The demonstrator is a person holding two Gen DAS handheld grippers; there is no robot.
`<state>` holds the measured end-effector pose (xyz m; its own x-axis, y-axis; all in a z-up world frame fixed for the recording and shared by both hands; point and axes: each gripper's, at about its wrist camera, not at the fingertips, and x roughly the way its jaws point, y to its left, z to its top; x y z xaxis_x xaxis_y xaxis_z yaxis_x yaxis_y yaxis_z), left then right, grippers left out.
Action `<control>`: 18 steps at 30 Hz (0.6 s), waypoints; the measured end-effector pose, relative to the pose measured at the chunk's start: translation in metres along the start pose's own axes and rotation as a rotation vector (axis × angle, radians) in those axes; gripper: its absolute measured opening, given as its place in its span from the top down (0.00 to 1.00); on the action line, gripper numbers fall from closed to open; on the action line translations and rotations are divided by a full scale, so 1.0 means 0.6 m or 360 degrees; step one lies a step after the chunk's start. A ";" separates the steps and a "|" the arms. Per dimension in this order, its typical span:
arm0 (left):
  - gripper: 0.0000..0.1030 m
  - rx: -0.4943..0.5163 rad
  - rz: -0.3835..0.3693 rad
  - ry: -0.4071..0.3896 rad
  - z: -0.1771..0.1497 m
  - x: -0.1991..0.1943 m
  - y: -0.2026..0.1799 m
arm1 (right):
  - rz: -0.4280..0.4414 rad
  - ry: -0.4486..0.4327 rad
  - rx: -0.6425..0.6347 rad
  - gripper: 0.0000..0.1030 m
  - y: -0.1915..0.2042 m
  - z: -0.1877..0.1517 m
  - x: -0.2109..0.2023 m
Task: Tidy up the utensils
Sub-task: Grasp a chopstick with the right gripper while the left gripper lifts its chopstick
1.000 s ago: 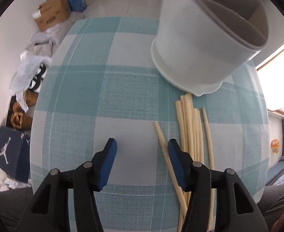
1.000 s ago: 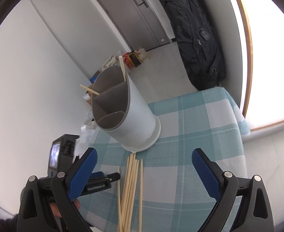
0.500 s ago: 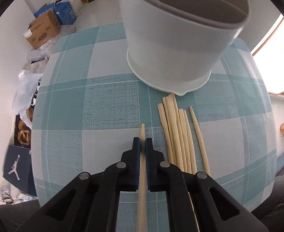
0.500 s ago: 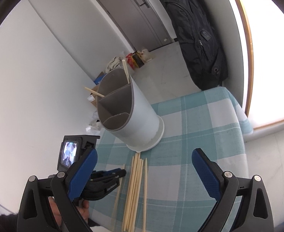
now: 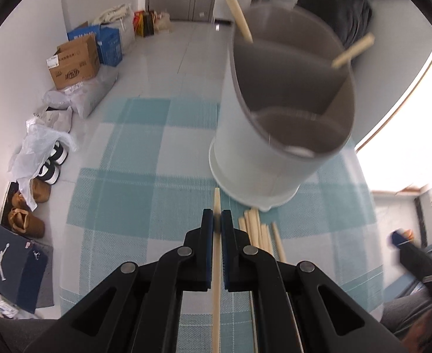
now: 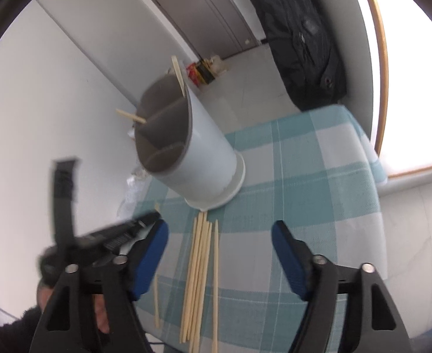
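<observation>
My left gripper (image 5: 216, 220) is shut on a single wooden chopstick (image 5: 216, 203) and holds it off the checked tablecloth (image 5: 127, 191), its tip close to the foot of the white utensil holder (image 5: 274, 153). Two chopsticks (image 5: 236, 8) stand in the holder's far compartments. The remaining chopsticks (image 6: 199, 264) lie in a bundle on the cloth in front of the holder (image 6: 204, 158). My right gripper (image 6: 220, 253) hovers over that bundle with its jaws closing; the pads touch nothing. The blurred left gripper (image 6: 121, 235) shows to its left with the lifted chopstick (image 6: 156, 306).
The table's edge (image 6: 374, 158) drops away on the right, near a bright window. On the floor to the left lie cardboard boxes (image 5: 74, 58), plastic bags and shoes (image 5: 48, 161). A black backpack (image 6: 304, 44) leans against the far wall beside a grey door.
The left jaws shut on the lone chopstick and lifted it, tilting up toward the holder. The right gripper sank toward the bundle and its jaws narrowed.
</observation>
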<state>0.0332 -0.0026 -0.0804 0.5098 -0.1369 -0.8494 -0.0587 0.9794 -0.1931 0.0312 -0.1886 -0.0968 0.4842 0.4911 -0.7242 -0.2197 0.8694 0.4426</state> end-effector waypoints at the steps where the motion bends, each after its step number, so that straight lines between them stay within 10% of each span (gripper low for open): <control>1: 0.99 -0.0018 -0.0024 -0.0028 0.003 -0.004 0.004 | -0.0014 0.0032 -0.0017 0.43 0.003 -0.003 0.009; 7: 0.99 -0.0113 -0.0138 -0.0173 0.024 -0.018 0.051 | -0.0080 0.0201 -0.0101 0.64 0.018 -0.026 0.058; 18: 0.99 -0.0191 -0.0301 -0.0271 0.028 -0.046 0.094 | -0.0231 0.0470 -0.0373 0.69 0.072 -0.018 0.151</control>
<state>0.0301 0.0591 -0.0596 0.6578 -0.2788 -0.6997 -0.0447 0.9129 -0.4058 0.0566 -0.1058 -0.1492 0.2674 0.3274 -0.9063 -0.3709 0.9030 0.2168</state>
